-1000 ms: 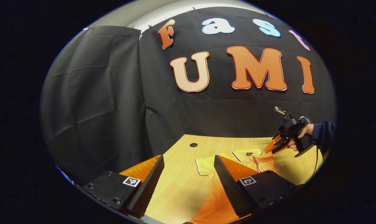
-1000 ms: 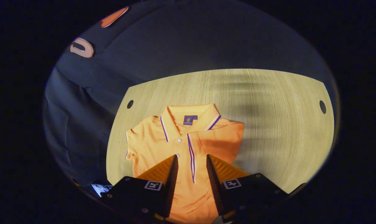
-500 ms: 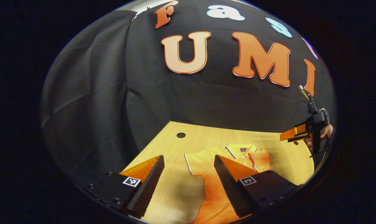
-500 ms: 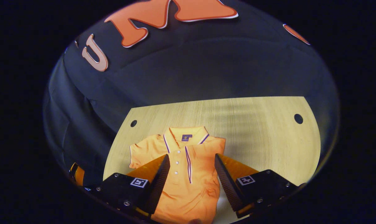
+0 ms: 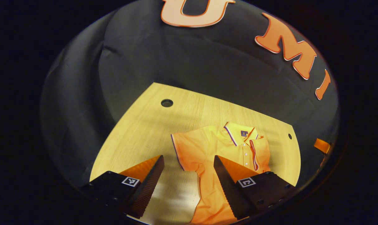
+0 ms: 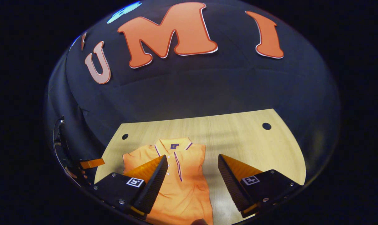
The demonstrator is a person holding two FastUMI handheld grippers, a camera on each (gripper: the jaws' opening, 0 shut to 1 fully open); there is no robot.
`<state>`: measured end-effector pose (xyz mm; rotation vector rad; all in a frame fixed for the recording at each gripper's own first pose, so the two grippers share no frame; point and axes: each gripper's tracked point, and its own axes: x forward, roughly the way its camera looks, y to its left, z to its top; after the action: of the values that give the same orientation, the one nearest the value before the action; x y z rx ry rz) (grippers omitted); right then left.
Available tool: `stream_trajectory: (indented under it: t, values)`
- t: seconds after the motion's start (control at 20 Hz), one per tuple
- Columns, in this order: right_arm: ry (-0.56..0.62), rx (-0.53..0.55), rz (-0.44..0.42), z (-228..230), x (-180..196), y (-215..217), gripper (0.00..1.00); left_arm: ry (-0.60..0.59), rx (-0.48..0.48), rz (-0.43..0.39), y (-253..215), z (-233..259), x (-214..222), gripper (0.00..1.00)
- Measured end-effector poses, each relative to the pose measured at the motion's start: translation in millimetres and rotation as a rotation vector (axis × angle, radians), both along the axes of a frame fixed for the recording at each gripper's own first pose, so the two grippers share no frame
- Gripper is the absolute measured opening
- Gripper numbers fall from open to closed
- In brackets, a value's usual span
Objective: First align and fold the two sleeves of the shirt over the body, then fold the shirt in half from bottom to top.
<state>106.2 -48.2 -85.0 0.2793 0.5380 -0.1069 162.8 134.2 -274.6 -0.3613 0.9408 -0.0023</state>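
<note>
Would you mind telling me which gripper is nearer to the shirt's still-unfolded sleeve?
Left. The left gripper hangs open right by the spread sleeve of the orange polo shirt. The right gripper, also open, sits over the shirt's opposite, already folded side.

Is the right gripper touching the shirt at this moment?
Cannot tell. In the right gripper view the right gripper is open, with the shirt lying between and behind its fingers; one finger overlaps the cloth, so no gap or contact shows plainly.
</note>
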Motion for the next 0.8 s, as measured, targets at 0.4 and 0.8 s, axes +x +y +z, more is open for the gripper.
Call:
stream_trajectory:
  t: [0.4,0.8]
  values:
    - [-0.056,-0.065,-0.168,10,-82,4,0.98,0.250,-0.041,-0.158,-16,-74,47,0.98]
    - [-0.066,-0.060,-0.244,-4,-144,16,0.99,0.452,0.013,-0.202,-23,-135,57,0.96]
